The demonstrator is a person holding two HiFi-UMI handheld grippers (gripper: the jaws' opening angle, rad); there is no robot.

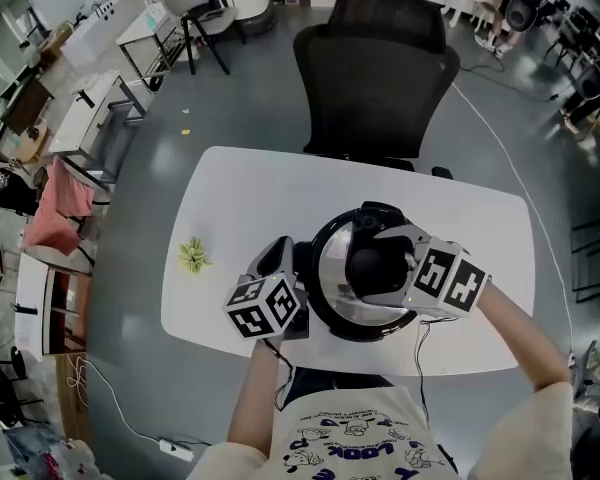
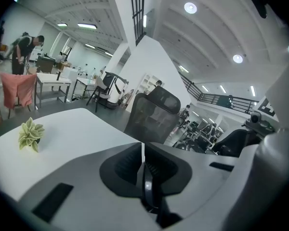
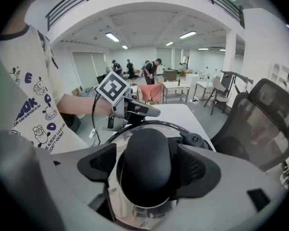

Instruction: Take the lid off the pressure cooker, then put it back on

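Observation:
The pressure cooker [image 1: 330, 308] stands on the white table [image 1: 240, 193] with its steel lid [image 1: 332, 268] on. My right gripper [image 1: 380, 266] reaches over it from the right. Its jaws straddle the lid's black knob [image 3: 145, 172], and a strip of steel shows between the left pad and the knob, so they are open. At the cooker's left rim, my left gripper [image 1: 280, 258] is shut; its own view shows the jaws of the left gripper [image 2: 143, 165] closed together with only a thin dark strip between them. In the right gripper view the left gripper [image 3: 142, 109] lies just beyond the lid.
A small green plant-like piece [image 1: 193, 256] lies on the table's left part. A black office chair [image 1: 375, 78] stands at the table's far side. Other desks and a pink cloth [image 1: 65, 208] are on the left of the room.

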